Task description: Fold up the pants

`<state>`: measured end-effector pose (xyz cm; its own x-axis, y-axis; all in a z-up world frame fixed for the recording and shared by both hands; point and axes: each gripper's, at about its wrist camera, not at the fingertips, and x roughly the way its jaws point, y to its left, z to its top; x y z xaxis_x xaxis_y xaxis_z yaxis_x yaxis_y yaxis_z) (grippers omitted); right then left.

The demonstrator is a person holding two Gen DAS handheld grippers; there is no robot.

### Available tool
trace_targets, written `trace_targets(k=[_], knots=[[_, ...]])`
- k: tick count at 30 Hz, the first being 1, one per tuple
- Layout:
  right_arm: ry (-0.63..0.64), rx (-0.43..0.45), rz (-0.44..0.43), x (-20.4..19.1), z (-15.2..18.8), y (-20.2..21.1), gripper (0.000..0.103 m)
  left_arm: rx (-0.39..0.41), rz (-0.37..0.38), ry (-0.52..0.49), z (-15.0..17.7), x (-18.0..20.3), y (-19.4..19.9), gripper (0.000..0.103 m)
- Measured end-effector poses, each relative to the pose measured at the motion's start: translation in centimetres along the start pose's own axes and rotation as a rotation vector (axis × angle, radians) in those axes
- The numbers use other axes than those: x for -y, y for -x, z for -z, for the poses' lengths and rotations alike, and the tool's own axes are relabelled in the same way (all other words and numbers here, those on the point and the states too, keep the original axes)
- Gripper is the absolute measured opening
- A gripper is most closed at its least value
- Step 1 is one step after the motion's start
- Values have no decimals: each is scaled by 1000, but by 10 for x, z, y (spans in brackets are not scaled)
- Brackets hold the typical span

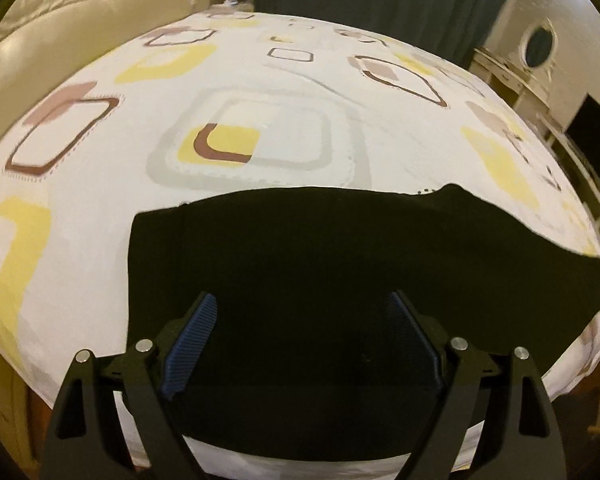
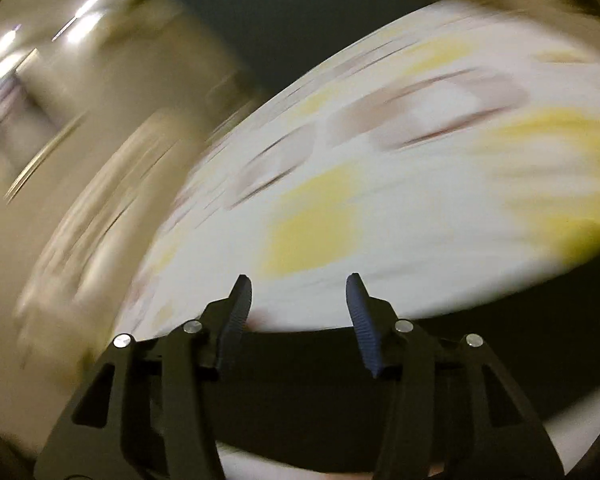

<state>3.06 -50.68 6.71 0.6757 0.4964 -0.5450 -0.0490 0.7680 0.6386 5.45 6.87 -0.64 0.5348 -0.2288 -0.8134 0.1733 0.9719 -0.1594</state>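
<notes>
Black pants (image 1: 300, 260) lie flat on the patterned bedsheet (image 1: 100, 208), spreading ahead of and beneath the left tongs (image 1: 302, 304), whose jaws gape wide with nothing between them. The right tongs (image 2: 298, 286) hang released too, above the pants' edge, in a blurred view.

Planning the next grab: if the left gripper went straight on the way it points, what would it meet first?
Most likely the black pants. The left gripper, jaws open and empty, points right at the dark cloth spread on the patterned bedsheet. Nothing shows between them, though depth is hard to judge here.
</notes>
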Motion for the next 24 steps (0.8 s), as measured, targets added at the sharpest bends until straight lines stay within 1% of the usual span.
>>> trace_targets(k=[1, 2, 4, 8, 10, 12, 14, 16, 17, 18, 20, 22, 24], knots=[[48, -75, -51, -19, -3, -33, 49, -4, 7, -3, 1, -2, -3, 86], [122, -166, -76, -43, -5, -77, 49, -14, 15, -2, 1, -5, -7, 86], [240, -318, -99, -80, -3, -154, 49, -44, 31, 7, 4, -10, -15, 86], [357, -504, -111, -127, 9, -269, 49, -74, 70, 56, 6, -19, -22, 86], [395, -555, -93, -137, 15, -304, 49, -68, 89, 81, 5, -25, -22, 86], [415, -606, -84, -145, 23, -329, 49, -67, 93, 90, 6, -27, -23, 86], [430, -642, -43, -147, 32, -345, 48, -65, 94, 94, 6, -27, -23, 86], [417, -679, -33, -140, 34, -357, 40, -64, 84, 87, 7, -24, -24, 86], [413, -686, -28, -139, 34, -358, 21, -65, 81, 86, 7, -24, -24, 86], [404, -697, -37, -138, 35, -354, 14, -64, 82, 87, 7, -24, -24, 86], [432, -688, -16, -143, 35, -353, 10, -65, 90, 98, 7, -26, -25, 86], [453, -680, 9, -149, 36, -353, 8, -65, 97, 107, 7, -27, -25, 86], [458, -685, 14, -147, 36, -353, 7, -66, 97, 107, 7, -28, -25, 86]])
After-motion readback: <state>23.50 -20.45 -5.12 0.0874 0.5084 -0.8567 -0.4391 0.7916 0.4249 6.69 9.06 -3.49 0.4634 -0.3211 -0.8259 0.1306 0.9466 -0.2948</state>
